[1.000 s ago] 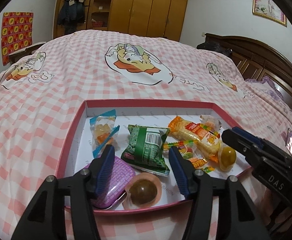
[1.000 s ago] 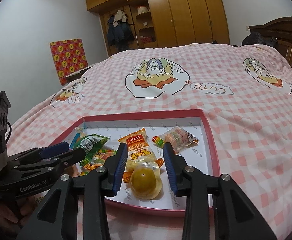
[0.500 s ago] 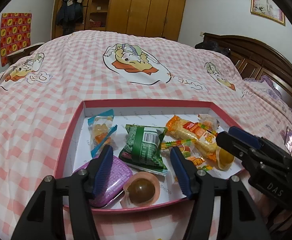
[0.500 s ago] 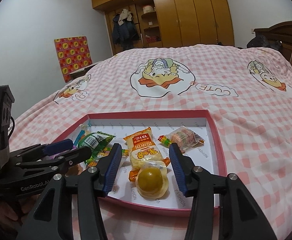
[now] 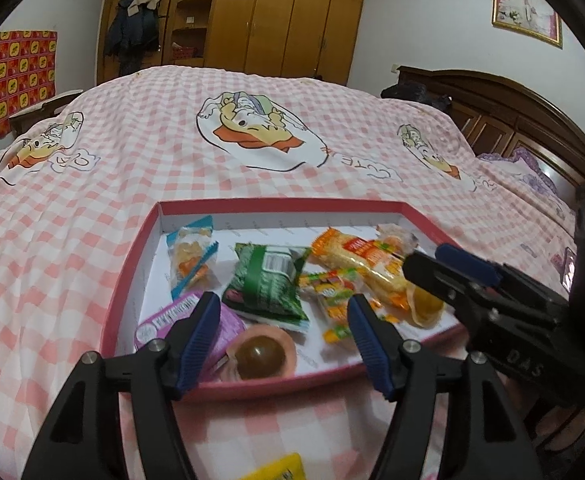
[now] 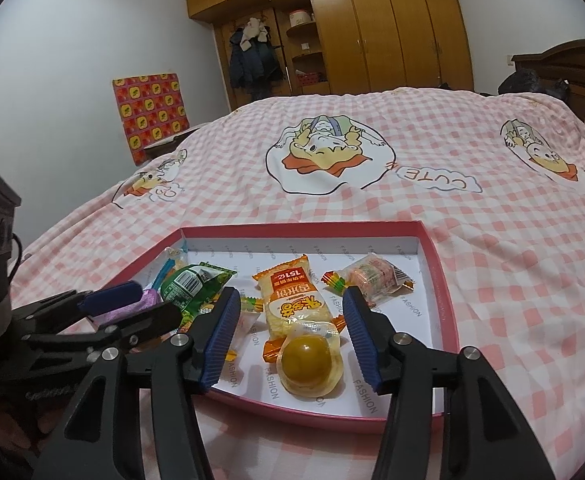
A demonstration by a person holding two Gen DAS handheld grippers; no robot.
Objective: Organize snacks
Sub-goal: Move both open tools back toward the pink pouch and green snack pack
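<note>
pink-rimmed and white inside, the shallow box (image 5: pixel 132 276) sits on the checked bedspread (image 5: pixel 72 208) with the snacks scattered across its floor. the left gripper (image 5: pixel 280 334) hangs just short of the box's near edge, jaws spread wide and holding nothing; between its blue pads lies the brown jelly cup (image 5: pixel 261 356), with the purple packet (image 5: pixel 180 320) beside its left finger and the green packet (image 5: pixel 268 280) just ahead. compared with half a second ago it has pulled back and lifted a little, so the near rim now shows below its fingertips and a yellow packet (image 5: pixel 280 470) has come into view at the bottom edge, on the bedspread behind the gripper. the right gripper (image 6: pixel 290 334) is likewise wide open and empty, hovering over the near right part of the box; the yellow jelly cup (image 6: pixel 308 360) sits between its pads, resting against the orange rice-cracker packet (image 6: pixel 292 304) ahead of it, and a small round wrapped biscuit (image 6: pixel 372 278) lies ahead of its right finger. its spread has grown slightly since the earlier frame, and the snacks have not moved.
</note>
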